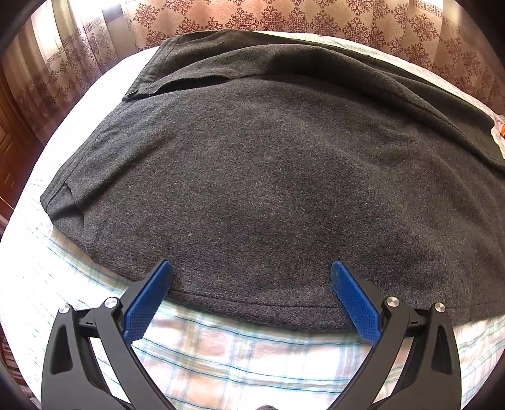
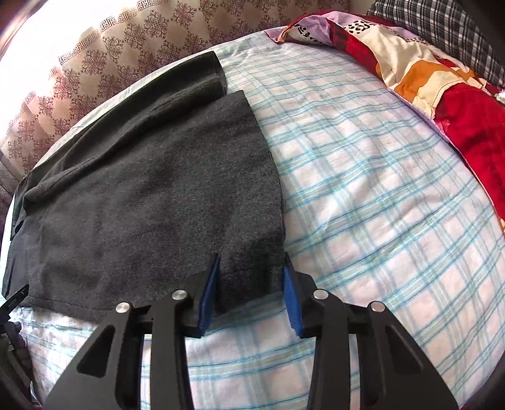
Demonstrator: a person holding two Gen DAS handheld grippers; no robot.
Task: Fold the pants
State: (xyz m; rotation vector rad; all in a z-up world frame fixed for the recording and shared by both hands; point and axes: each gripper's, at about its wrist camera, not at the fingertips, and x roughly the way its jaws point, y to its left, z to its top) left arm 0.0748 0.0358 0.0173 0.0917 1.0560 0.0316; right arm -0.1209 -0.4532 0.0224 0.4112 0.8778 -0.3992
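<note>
Dark grey pants (image 1: 268, 176) lie folded flat on the plaid bed sheet (image 1: 236, 356), one layer over another, with the waistband at the far left. My left gripper (image 1: 252, 268) is open, its blue pads over the near edge of the pants. In the right wrist view the pants (image 2: 151, 195) fill the left half. My right gripper (image 2: 251, 261) is open, its blue pads astride the near right corner of the pants, with cloth between them.
A patterned brown curtain (image 1: 315, 22) hangs behind the bed. A red and orange patchwork quilt (image 2: 442, 85) and a checked pillow (image 2: 442, 19) lie at the far right. Bare plaid sheet (image 2: 378, 189) lies right of the pants.
</note>
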